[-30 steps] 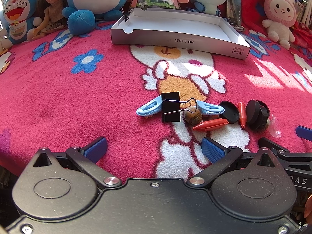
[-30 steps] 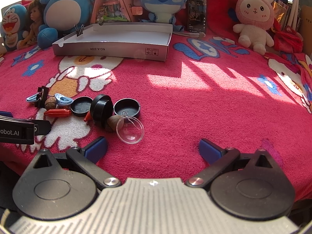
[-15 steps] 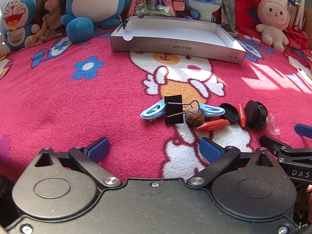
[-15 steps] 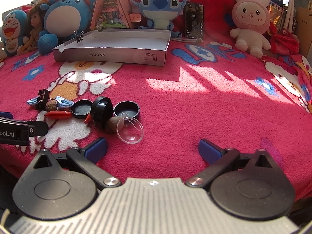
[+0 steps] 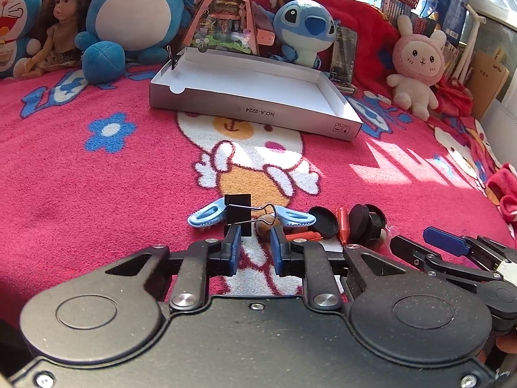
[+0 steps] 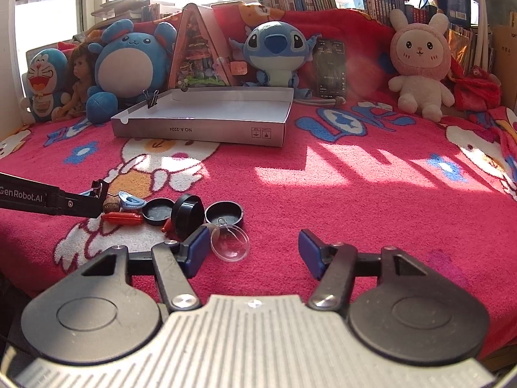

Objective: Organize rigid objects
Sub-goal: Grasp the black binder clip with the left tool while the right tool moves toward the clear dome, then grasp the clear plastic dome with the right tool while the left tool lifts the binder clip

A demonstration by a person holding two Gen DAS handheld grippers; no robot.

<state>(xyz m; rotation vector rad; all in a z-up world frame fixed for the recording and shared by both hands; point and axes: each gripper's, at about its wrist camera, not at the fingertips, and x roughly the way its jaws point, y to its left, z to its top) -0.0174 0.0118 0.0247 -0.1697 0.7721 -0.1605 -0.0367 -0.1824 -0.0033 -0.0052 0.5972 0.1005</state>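
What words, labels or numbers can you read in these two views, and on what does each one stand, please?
"NO.A-2224", printed upside down, on the front wall of the grey cardboard box.
"GenRobot.AI", first letter cut off, on the arm of the left gripper.
Two small symbol marks on the box's front right corner: too small to read.
Book spines and the dark card: too small to read.

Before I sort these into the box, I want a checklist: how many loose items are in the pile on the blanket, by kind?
Light-blue plastic clips: 2
Black binder clip: 1
Brown nut: 1
Red pointed pieces: 2
Black round caps: 3
Clear plastic dome: 1
Total: 10 in view
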